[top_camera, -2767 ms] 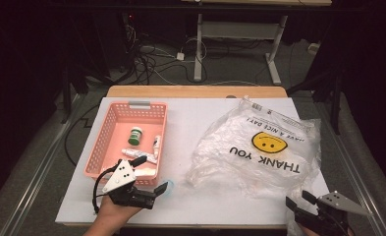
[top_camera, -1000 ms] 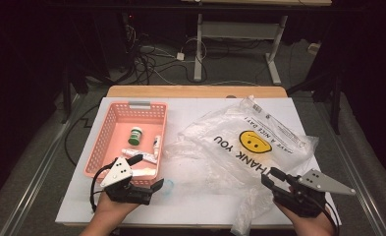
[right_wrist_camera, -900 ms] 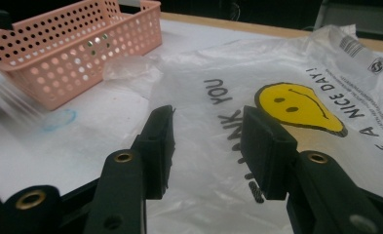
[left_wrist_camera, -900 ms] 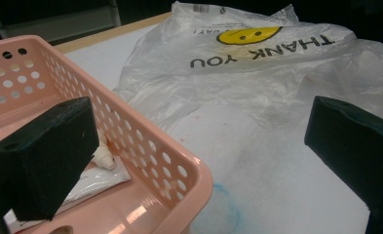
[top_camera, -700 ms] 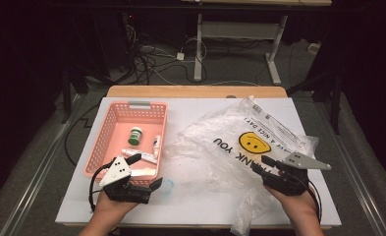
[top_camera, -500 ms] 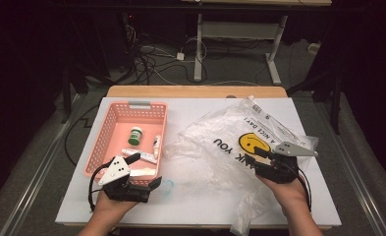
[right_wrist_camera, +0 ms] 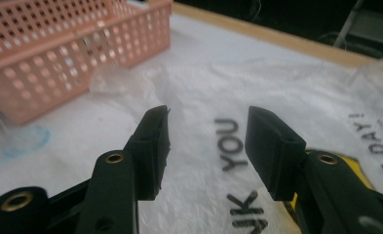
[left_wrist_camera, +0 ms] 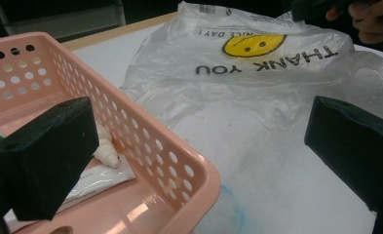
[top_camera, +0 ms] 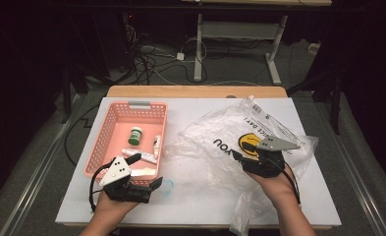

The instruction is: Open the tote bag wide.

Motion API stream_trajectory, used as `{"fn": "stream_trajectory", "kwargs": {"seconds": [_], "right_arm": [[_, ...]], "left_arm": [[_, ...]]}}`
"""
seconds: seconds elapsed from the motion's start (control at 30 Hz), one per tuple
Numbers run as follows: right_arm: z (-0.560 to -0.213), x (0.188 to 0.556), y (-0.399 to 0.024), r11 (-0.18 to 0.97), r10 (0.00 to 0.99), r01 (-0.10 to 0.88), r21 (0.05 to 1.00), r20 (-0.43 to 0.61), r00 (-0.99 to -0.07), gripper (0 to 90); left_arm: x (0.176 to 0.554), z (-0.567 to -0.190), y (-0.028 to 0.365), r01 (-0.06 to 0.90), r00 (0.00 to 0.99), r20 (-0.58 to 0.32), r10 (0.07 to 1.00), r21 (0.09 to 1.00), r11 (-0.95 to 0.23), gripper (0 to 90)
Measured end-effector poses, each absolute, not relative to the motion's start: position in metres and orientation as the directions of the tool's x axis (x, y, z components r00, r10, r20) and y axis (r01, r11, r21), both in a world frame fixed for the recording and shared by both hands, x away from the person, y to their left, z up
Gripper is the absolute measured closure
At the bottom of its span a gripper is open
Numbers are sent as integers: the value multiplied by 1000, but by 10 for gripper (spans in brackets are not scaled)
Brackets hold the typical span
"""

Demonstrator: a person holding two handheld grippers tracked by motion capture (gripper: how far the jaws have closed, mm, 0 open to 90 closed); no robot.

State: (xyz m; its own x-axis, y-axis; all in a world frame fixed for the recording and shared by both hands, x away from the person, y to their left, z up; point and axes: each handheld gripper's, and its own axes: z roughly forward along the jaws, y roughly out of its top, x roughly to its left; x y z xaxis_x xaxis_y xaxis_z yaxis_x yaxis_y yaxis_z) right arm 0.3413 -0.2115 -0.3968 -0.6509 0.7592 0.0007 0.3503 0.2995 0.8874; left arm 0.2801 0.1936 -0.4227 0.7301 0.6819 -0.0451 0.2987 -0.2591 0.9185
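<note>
Since the earliest frame, right gripper [top_camera: 239, 158] has travelled from the table's near right corner inward and now sits over the clear plastic bag [top_camera: 230, 137], above the printed "THANK YOU" lettering beside the yellow smiley face [top_camera: 247, 145]; the bag itself has been dragged and spread toward the pink basket [top_camera: 112, 130], and is more crumpled than before. Right gripper jaws stand partly open, having just been opening a little, with nothing pinched between them; in the right gripper view the pads [right_wrist_camera: 155, 146] hover just above the film without pressing on it. Left gripper [top_camera: 149, 169] has kept its place at the basket's near right corner, jaws wide open and holding nothing; in the left gripper view one pad [left_wrist_camera: 47, 156] lies over the basket interior, the other [left_wrist_camera: 354, 146] over the table [left_wrist_camera: 277, 185], so the basket rim sits between them. Basket contents: a green-capped bottle [top_camera: 135, 135], a small white tube [top_camera: 156, 143], and a flat white tube [left_wrist_camera: 99, 178] on the floor. Bag lies on the table's right half, its left edge near the basket.
</note>
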Motion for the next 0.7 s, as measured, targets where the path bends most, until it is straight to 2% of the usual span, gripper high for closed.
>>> {"fn": "stream_trajectory", "kwargs": {"seconds": [0.1,0.43,0.7], "right_arm": [[-392,340,-210,281,743,330,901,13,-669,516],[-430,347,-197,363,708,427,828,53,-704,494],[-450,346,-183,428,696,464,775,45,-717,397]], "left_arm": [[280,-423,194,301,727,-48,685,919,-256,0],[280,-423,194,301,728,-56,683,921,-245,0],[280,-424,193,301,747,-63,662,919,-253,0]]}}
